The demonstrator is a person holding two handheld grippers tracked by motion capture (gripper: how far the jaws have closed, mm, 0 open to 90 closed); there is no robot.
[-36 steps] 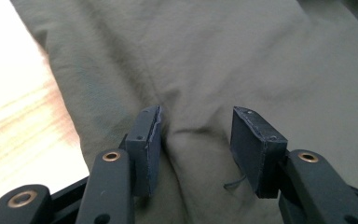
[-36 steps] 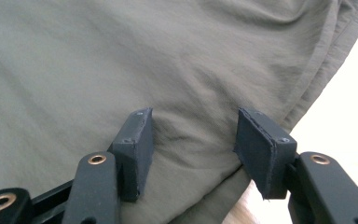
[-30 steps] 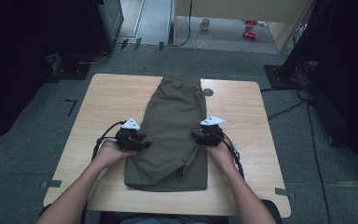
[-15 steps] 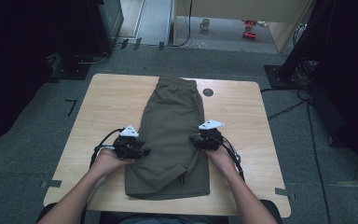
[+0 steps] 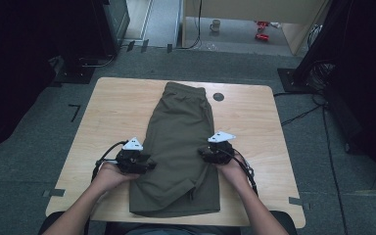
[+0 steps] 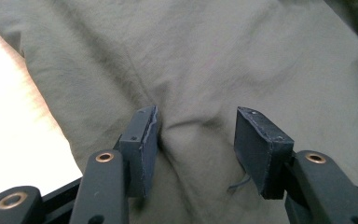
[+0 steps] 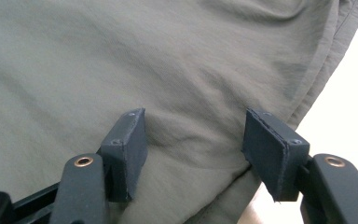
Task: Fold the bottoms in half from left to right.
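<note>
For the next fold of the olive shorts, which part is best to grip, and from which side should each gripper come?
Probably the hem end of the shorts, nearest the person. The left gripper could take the left side edge from the table's left, the right gripper the right edge from the right. There the cloth lies flat and its edges are free on the table.

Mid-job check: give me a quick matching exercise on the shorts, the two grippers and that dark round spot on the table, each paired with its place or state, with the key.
Things:
1. olive shorts
2. left gripper
3. right gripper
4. dark round spot

Places or states:
A. on bare wood beside the waistband
B. jaws apart at the shorts' right edge
C. lying folded lengthwise along the table's middle
D. jaws apart at the shorts' left edge

Pairs: 1-C, 2-D, 3-B, 4-A
</note>
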